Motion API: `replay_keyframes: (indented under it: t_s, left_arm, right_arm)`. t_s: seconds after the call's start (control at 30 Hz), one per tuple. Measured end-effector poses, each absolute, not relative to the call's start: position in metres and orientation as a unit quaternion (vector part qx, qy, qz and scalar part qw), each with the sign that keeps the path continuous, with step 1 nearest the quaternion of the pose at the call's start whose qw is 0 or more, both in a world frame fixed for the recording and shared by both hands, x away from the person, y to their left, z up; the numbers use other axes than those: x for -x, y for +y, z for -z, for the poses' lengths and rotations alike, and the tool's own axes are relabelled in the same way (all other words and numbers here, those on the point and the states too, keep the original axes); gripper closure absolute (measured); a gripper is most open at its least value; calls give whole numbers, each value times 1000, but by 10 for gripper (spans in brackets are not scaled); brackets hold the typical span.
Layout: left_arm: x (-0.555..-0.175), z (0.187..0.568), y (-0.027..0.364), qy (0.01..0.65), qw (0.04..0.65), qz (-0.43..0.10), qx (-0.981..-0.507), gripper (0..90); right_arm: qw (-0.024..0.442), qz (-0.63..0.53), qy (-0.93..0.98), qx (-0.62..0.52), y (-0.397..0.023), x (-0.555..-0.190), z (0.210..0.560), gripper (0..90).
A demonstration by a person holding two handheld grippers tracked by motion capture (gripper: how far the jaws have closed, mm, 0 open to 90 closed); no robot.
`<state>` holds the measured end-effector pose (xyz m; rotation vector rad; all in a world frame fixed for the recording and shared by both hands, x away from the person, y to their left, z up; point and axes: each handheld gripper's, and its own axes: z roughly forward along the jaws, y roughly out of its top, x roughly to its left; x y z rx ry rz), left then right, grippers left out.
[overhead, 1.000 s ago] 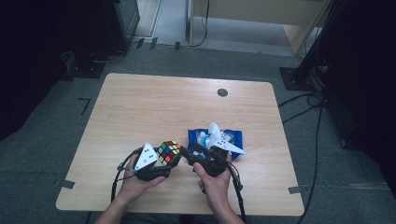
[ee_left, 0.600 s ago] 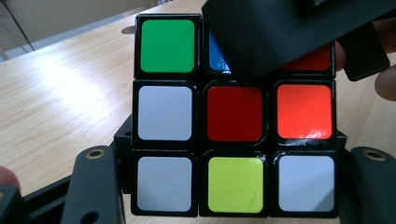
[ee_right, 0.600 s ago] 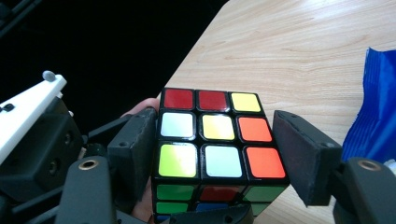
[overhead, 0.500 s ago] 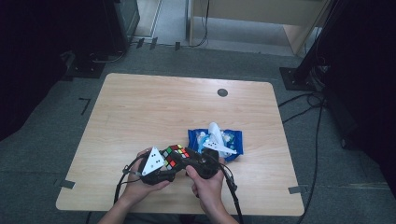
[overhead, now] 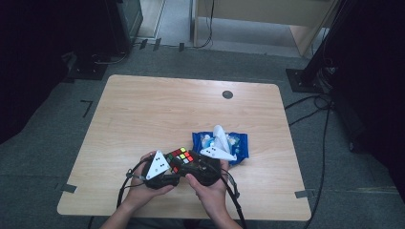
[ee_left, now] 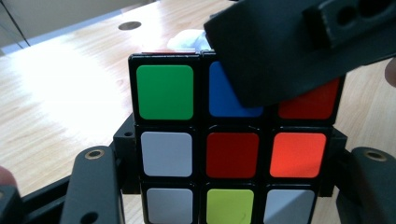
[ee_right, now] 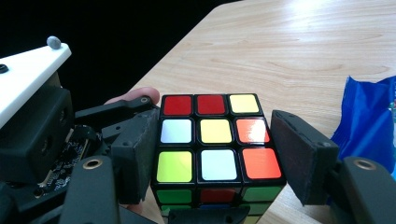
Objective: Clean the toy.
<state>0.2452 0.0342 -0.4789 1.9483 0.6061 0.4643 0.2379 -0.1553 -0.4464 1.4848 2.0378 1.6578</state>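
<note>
L gripper (overhead: 177,168) is clamped on the rubik's cube (overhead: 181,158), jaws pressing both sides of it at the lower layers in the left gripper view, cube (ee_left: 232,140) facing the cam w/ green, blue, red top row. R gripper (overhead: 191,164) has its jaws around the same cube; in the right gripper view the cube (ee_right: 215,144) sits between the two pads, left pad looks touching or nearly so, right pad w/ a thin gap, so not a firm grip yet; its jaws have just been closing w/ the cube between them. Cube is held just above the wooden table (overhead: 157,109) near the front edge, between both hands, L hand (overhead: 143,191) and R hand (overhead: 210,191) coming in from the bottom. Blue snack bag (overhead: 239,145) lies on the table just beside the R gripper, on its far right side, partly under the grey-white plate of that gripper. Small dark round hole (overhead: 228,94) in the table top near the far edge, well apart from the cube
</note>
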Motion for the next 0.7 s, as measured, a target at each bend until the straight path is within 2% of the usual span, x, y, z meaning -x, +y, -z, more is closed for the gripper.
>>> replay_keyframes:
  t_s: [0.17,0.23,0.5,0.7]
  left_arm:
    - [-243,477,33,242,507,-193,-804,337]
    - [-243,477,33,242,507,-188,-806,337]
    - [-244,476,33,243,511,-181,-805,316]
    - [-243,474,33,240,516,-183,-802,311]
  right_arm:
    - [44,-541,678,-496,-154,-241,450,281]
    - [35,-541,678,-497,-153,-241,451,339]
    - [69,-530,677,-506,-152,-237,449,344]
    - [66,-538,670,-507,-157,-238,447,344]
